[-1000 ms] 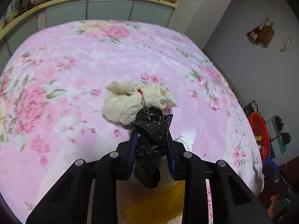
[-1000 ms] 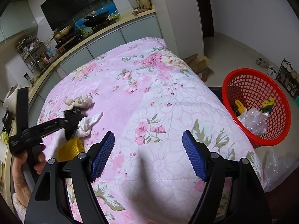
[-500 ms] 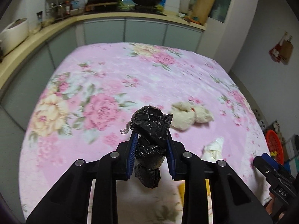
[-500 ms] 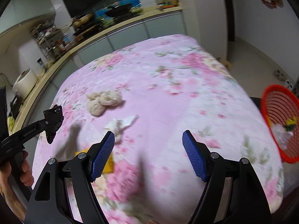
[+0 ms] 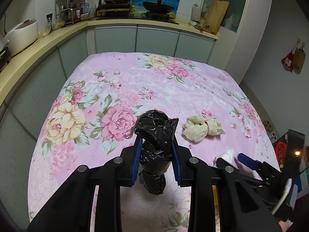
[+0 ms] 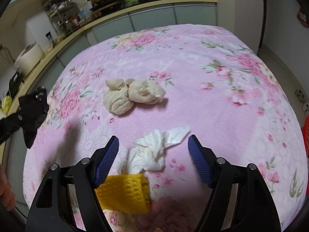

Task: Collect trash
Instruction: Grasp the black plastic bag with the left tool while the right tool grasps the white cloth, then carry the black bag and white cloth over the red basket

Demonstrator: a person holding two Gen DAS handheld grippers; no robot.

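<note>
Right wrist view: the right tongs [image 6: 153,147] gaped around the crumpled tissue [image 6: 154,150] on the bed [image 6: 222,100]. Closing low would catch it cleanly. The left tongs [image 5: 155,152] gripped the black bag [image 5: 155,137].

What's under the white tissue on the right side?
The tissue lies on the pink bedspread, its near edge touching the yellow mesh. Anything beneath its folds is hidden.

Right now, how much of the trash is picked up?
One piece is in hand: the left gripper is shut on the black plastic bag. The open right gripper hovers over the white tissue. The tissue, yellow foam net and cream cloth bundle still lie on the bedspread.
</note>
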